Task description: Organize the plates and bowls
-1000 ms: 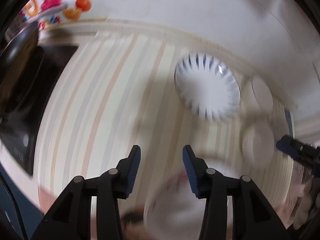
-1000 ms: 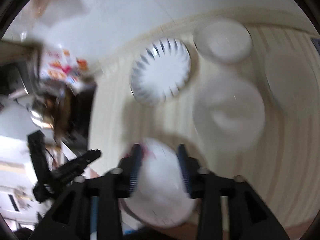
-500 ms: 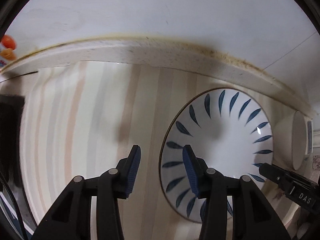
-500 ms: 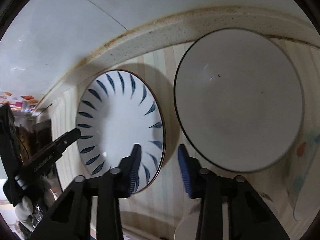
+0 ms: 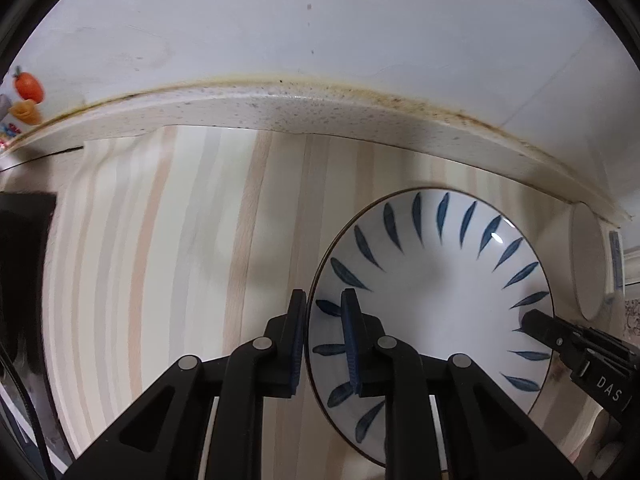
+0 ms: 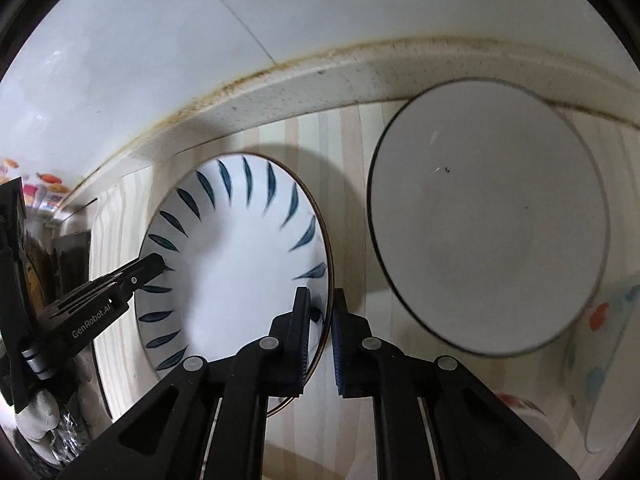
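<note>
My left tongs (image 5: 324,336) have just closed on the left rim of a white bowl with blue leaf-shaped strokes (image 5: 432,280), one blue pad outside the rim and one inside. My right tongs (image 6: 320,332) have just closed on the same bowl's right rim in the same way, one pad on each side of the thin brown edge. Each pair of tongs shows in the other's view, its black tip at the opposite side of the bowl. The bowl sits on a surface (image 5: 180,240) covered in pale cream, beige and peach stripes.

Just to the right of the patterned bowl, not touching it, sits a plain white bowl with a dark rim (image 6: 488,220). At the lower right edge of the right wrist view is a piece of clear plastic with coloured spots (image 6: 600,352).

Behind both bowls runs a speckled, stained raised ledge (image 5: 280,108), and beyond it a white wall (image 5: 320,20). Far left on the wall are colourful fruit stickers (image 5: 28,98).
</note>
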A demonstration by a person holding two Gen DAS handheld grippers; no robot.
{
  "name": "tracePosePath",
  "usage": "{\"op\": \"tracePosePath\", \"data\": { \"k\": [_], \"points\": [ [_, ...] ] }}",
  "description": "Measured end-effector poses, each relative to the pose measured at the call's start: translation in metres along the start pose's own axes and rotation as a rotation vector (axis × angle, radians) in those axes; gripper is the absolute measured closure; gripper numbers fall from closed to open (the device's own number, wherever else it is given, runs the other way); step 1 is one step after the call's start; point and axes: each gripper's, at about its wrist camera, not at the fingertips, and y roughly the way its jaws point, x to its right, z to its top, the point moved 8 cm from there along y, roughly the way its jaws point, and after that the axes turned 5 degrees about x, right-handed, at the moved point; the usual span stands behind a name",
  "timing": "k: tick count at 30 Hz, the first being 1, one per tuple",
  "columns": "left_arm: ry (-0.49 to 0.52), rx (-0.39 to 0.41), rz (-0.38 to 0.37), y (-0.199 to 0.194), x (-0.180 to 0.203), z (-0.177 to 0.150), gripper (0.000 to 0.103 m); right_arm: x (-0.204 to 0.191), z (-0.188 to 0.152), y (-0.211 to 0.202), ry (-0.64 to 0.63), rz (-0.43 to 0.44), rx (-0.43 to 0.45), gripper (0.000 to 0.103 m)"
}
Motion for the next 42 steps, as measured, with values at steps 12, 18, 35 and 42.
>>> {"op": "tracePosePath", "data": {
  "k": [12,18,35,42],
  "points": [
    [-0.01,0.131,-0.027,-0.113,-0.002,-0.035,0.088,-0.022,-0.05,-0.094,-0.055,0.073,0.094,0.092],
    [-0.007,0.16,-0.049,-0.157,0.006,-0.071,0.088,-0.026,-0.099,-0.141,-0.073,0.093,0.118,0.092],
    [0.042,0.012,-0.025,-0.124,0.01,-0.197,0.088,0.002,-0.231,-0.118,-0.038,0.069,0.024,0.092],
    [0.073,-0.041,0.01,-0.097,0.009,-0.213,0.088,0.01,-0.249,-0.093,-0.037,0.053,-0.003,0.092]
  ]
}}
